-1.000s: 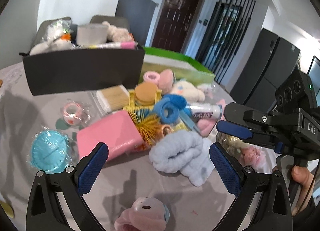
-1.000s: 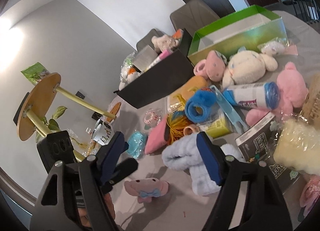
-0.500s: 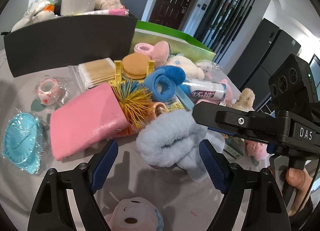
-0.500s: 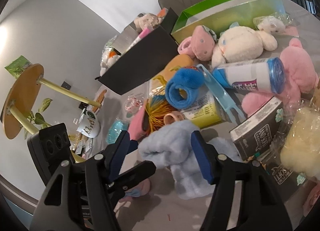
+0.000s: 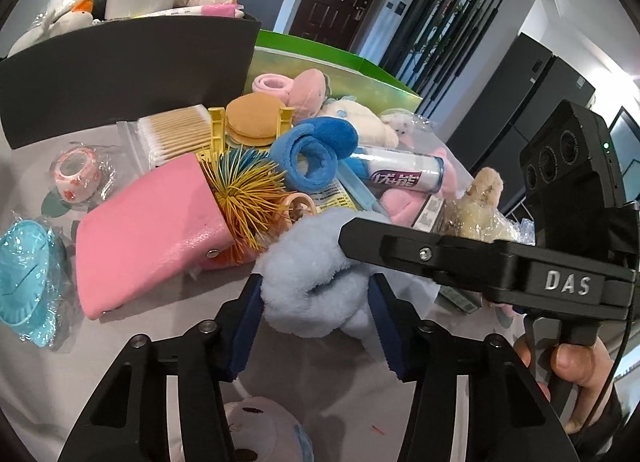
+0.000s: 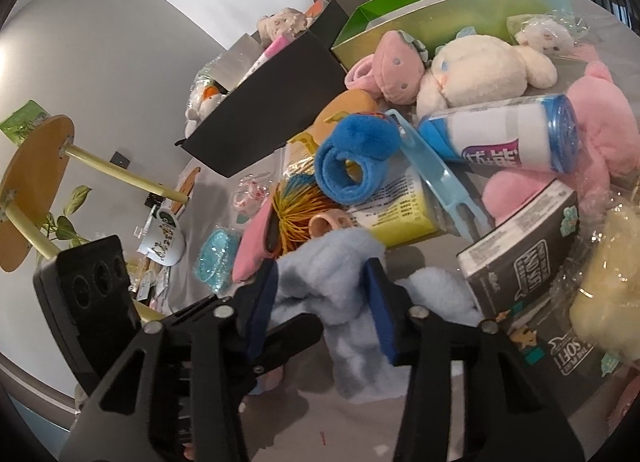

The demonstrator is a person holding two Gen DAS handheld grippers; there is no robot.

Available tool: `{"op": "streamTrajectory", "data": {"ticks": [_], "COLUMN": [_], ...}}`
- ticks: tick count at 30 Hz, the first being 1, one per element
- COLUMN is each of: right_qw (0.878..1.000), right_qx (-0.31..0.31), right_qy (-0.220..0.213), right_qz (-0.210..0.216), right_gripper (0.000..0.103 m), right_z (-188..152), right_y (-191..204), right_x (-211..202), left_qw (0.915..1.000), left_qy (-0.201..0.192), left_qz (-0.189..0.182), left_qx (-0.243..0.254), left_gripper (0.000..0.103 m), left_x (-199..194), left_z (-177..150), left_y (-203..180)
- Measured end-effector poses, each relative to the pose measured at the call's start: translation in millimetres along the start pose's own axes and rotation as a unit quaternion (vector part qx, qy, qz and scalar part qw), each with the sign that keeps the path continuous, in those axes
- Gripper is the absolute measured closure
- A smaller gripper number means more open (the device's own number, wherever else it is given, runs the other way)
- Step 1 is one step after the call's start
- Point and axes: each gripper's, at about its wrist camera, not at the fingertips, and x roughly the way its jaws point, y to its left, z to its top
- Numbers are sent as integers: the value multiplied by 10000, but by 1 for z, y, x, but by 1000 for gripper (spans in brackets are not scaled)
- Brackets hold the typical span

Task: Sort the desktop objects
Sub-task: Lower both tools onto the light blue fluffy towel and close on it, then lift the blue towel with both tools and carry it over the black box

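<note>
Gripping the same pale blue fluffy cloth (image 5: pixel 308 274) from two sides, we have both tongs clenched on it: the left tongs (image 5: pixel 316 302) have just been closing and their blue pads now press into the bunched end nearest us, and the right tongs (image 6: pixel 320 302) have likewise just been closing and pinch a fold of the cloth (image 6: pixel 332 274) between their pads. In the left wrist view the right tool's black finger (image 5: pixel 404 246) lies across the top of the cloth, and a hand (image 5: pixel 572 374) holds that tool's handle at the lower right.

The cloth lies on the grey worktop (image 5: pixel 160 314) at the near edge of a crowded heap. Just behind it we see a pink pouch (image 5: pixel 148 230) touching a spiky yellow and blue ball (image 5: pixel 248 190), a rolled blue band (image 5: pixel 316 158) and a white tube with a blue cap (image 5: pixel 400 174). A bag of cotton swabs (image 5: pixel 176 134) and a burger-shaped toy (image 5: pixel 252 122) lie farther back, in front of a black box (image 5: pixel 128 70) already filled with soft toys, and a green box (image 5: pixel 340 70) stands beside it. A wrapped turquoise dish (image 5: pixel 24 286) lies well to the left. In the right wrist view a dark carton (image 6: pixel 524 254) lies just right of the cloth, with a cream plush (image 6: pixel 480 70) and a pink plush (image 6: pixel 600 134) beyond.
</note>
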Motion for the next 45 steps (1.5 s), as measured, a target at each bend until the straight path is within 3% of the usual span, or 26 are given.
{"op": "streamTrajectory", "data": {"ticks": [25,45], "right_qw": [9980,9917], "right_qx": [-482,-1003], "right_qy": [-393,-732], "right_qz": [83,337], "right_gripper": [65,65], "right_z": [11,89], "right_y": [55,125], "right_x": [-39,-48], "left_qw": [9979,9917], "left_qy": [-616,-1234], "left_qz": [-128,65], "left_qx": [139,346], "left_gripper": [50,50], "left_x": [-59,-110], "left_z": [29,116], "left_y": [-17,0]}}
